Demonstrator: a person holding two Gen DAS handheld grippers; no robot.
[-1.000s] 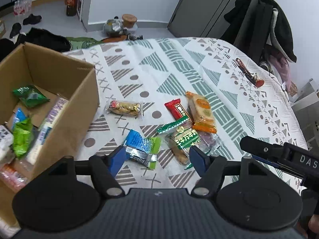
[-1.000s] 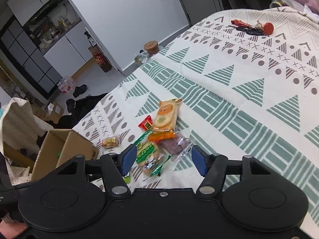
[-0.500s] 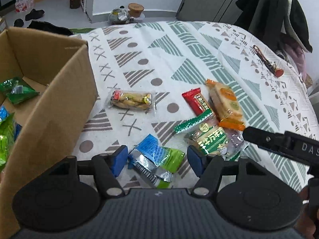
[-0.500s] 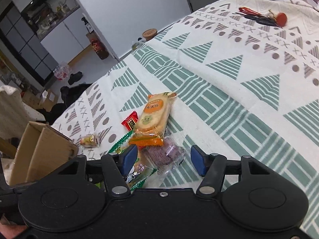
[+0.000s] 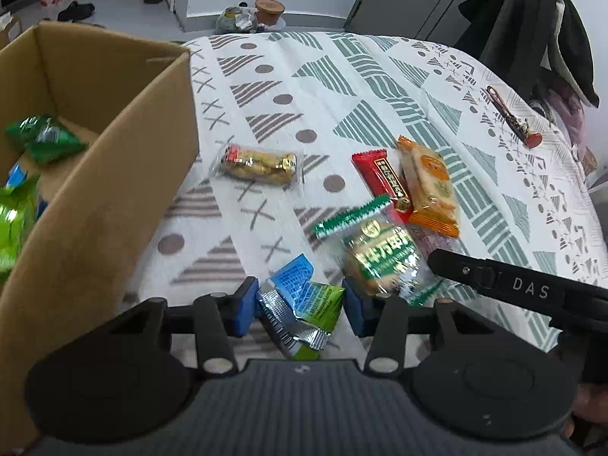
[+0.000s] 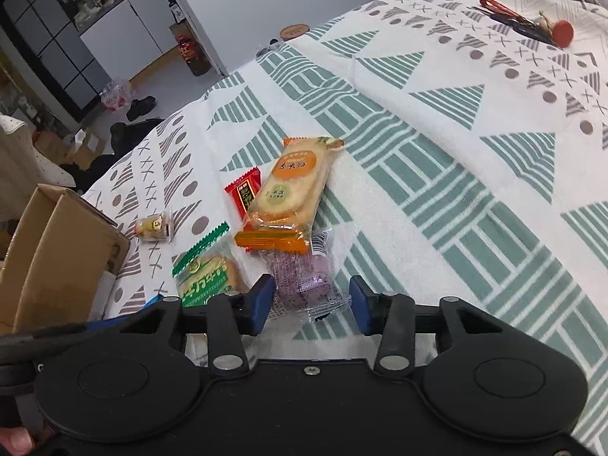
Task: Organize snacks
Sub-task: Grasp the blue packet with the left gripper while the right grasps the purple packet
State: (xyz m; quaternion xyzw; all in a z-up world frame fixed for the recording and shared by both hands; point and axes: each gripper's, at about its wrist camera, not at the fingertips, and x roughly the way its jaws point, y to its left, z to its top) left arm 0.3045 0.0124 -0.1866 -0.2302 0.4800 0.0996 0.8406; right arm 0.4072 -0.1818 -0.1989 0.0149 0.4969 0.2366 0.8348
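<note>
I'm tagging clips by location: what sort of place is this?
Probably a lived-in home, not a lab: a patterned tablecloth, coats draped over a chair, shoes on the floor, and kitchen-style cabinets behind.

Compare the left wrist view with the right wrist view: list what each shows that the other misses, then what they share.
Only the left wrist view shows the blue and green packets between the open left gripper and the inside of the cardboard box, with the green bags in it.

Only the right wrist view shows the open right gripper straddling the purple snack in clear wrap.

Both show the orange cracker pack, the red bar, the green-edged biscuit pack and the scissors.
</note>
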